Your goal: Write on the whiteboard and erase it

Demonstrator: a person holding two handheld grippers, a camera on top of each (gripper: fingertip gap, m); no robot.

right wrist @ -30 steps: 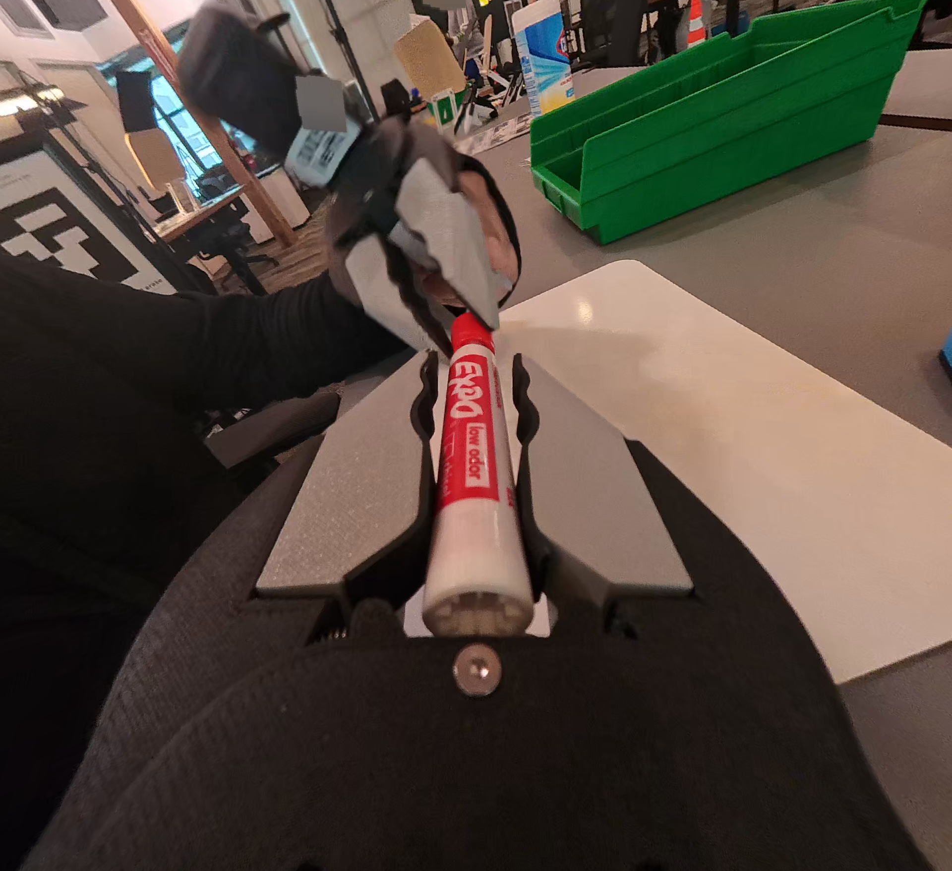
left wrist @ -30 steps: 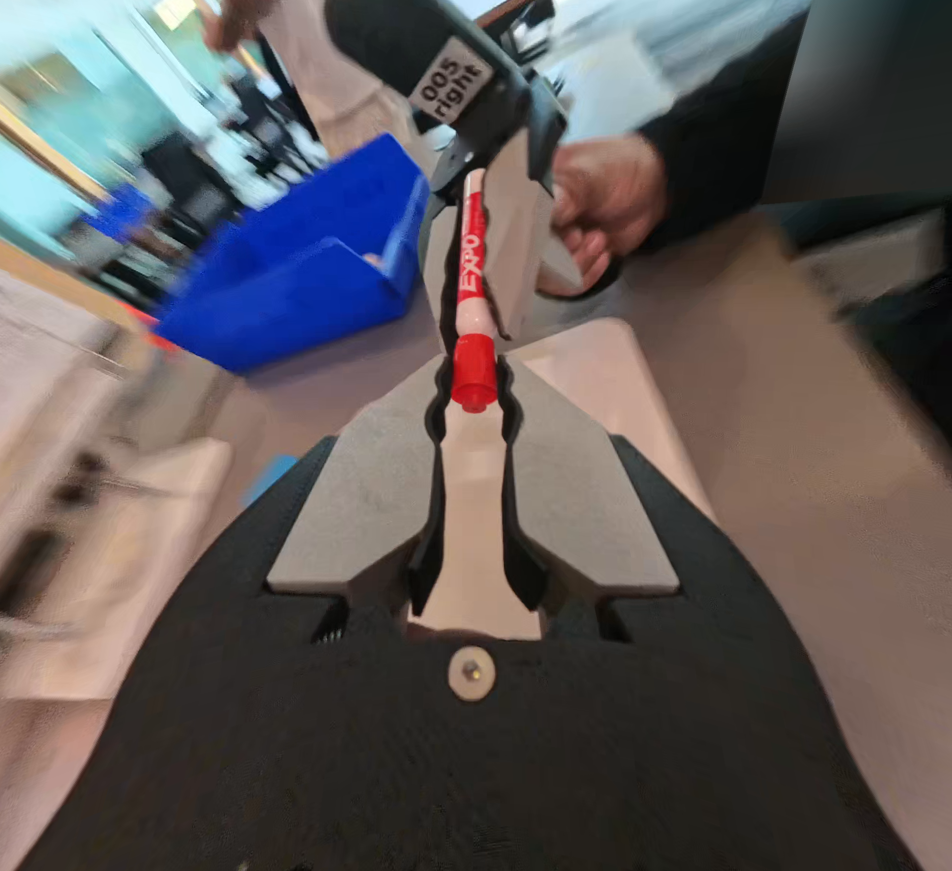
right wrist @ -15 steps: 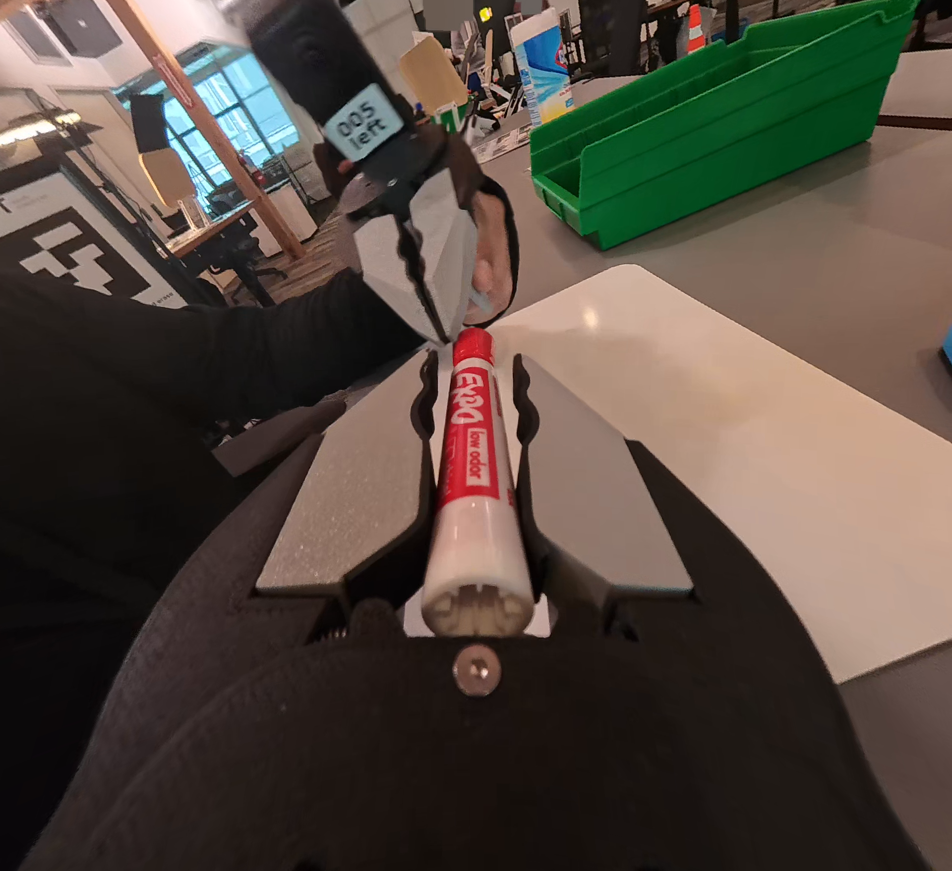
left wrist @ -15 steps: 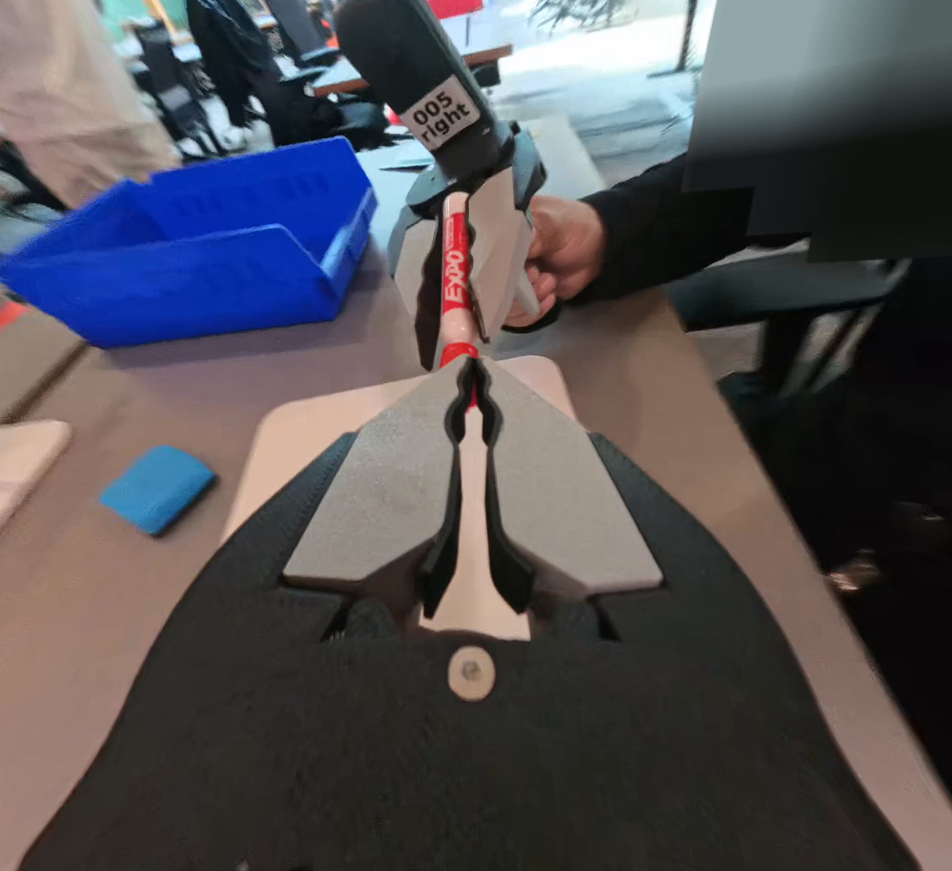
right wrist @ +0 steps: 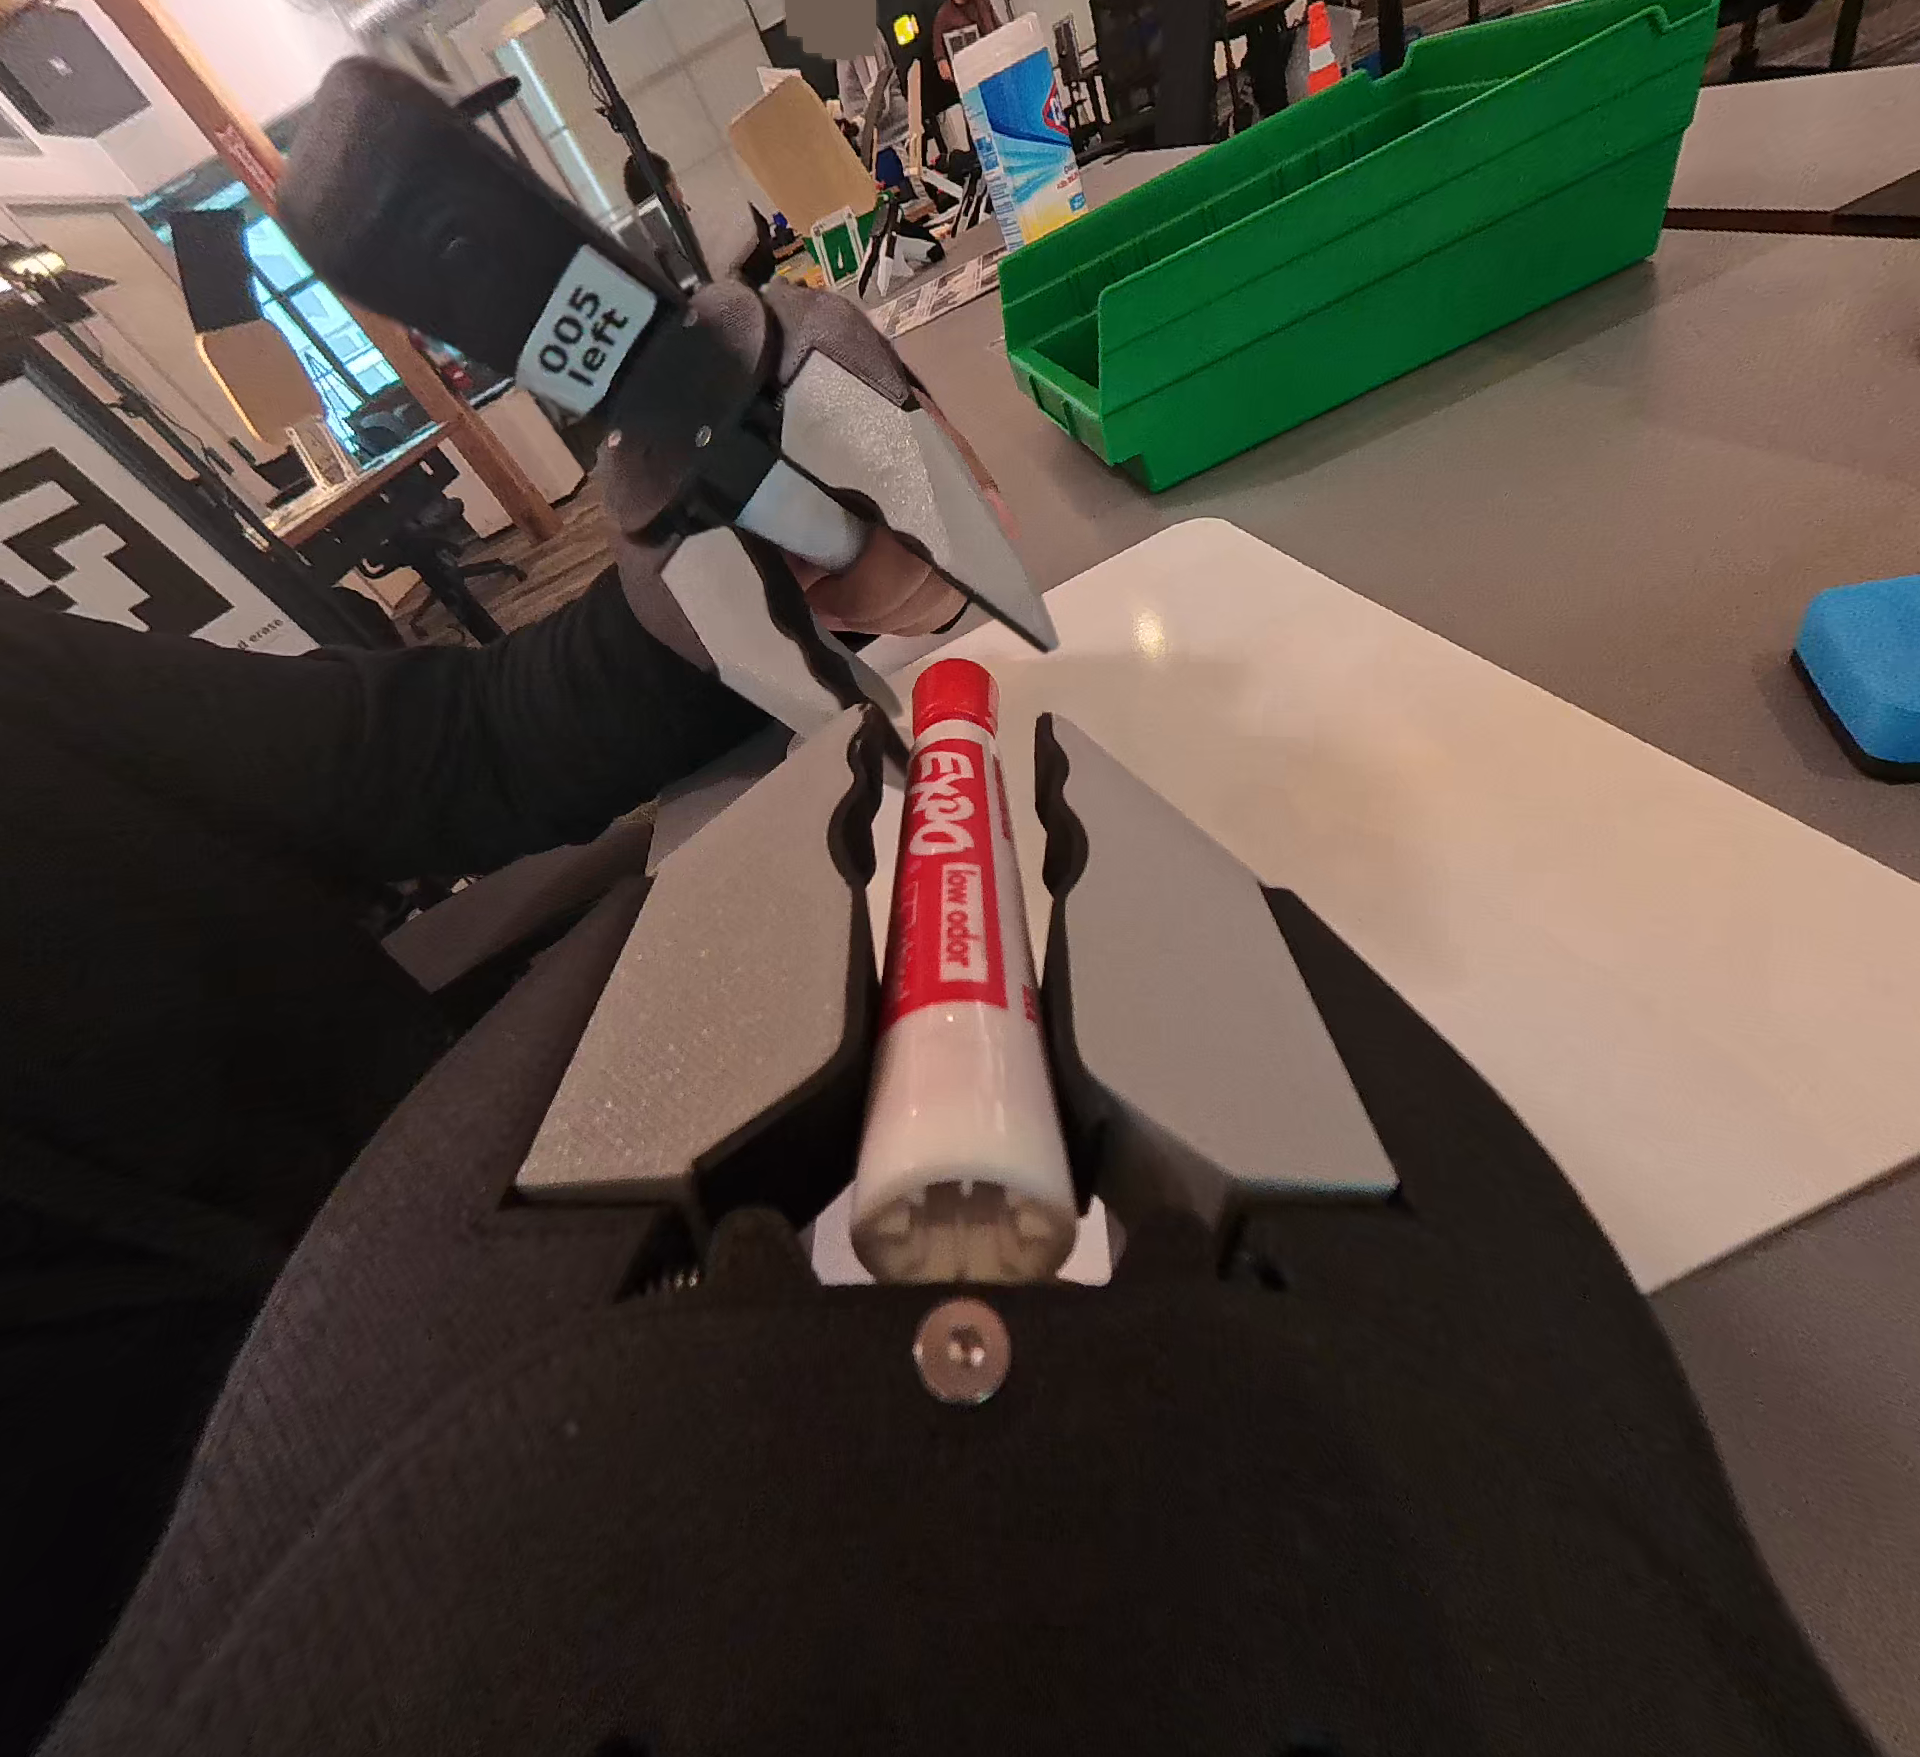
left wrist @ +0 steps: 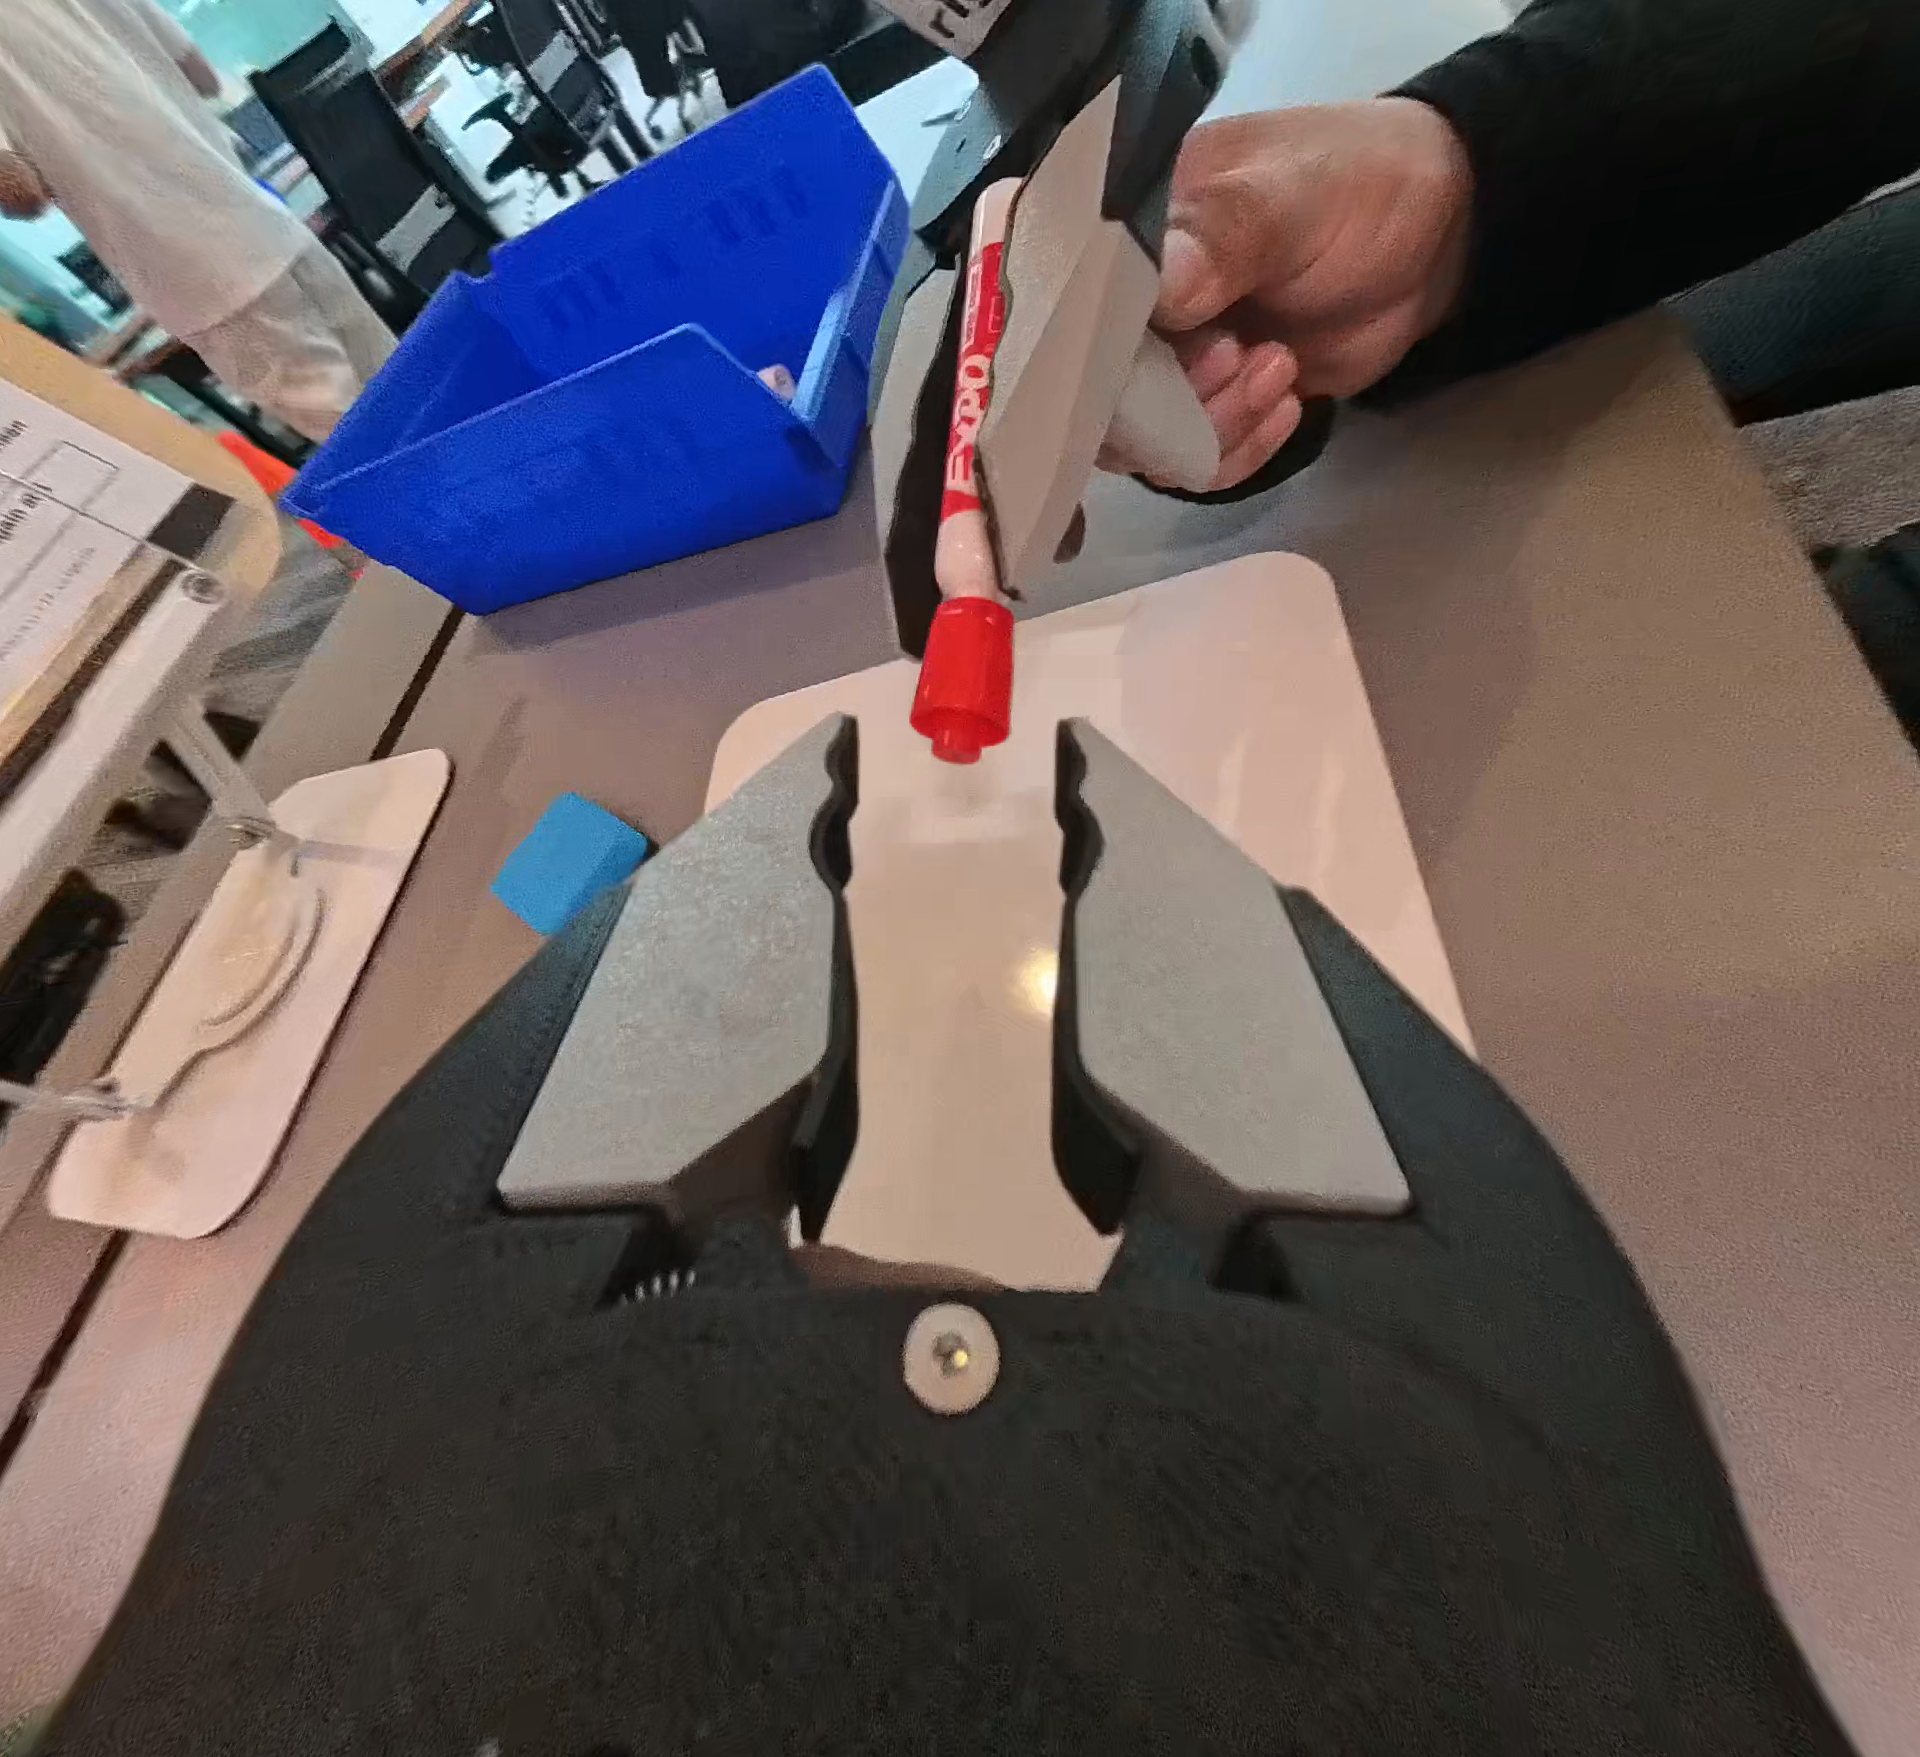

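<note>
the right gripper (right wrist: 951, 751) is clenched on a red-and-white marker (right wrist: 961, 959), barrel lying along its fingers so the capped end juts forward over the whiteboard (right wrist: 1455, 876). the left gripper (left wrist: 956, 762) is released, jaws standing apart with the red cap (left wrist: 961, 673) just ahead of the gap, not touching; judging by this, it is lined up to pinch the cap and pull it off before writing starts. the board looks blank. a blue eraser (left wrist: 566, 860) waits on the bench (left wrist: 1621, 668) beside the board. the marker carries printed branding, and each gripper a small tag, left unread here.
</note>
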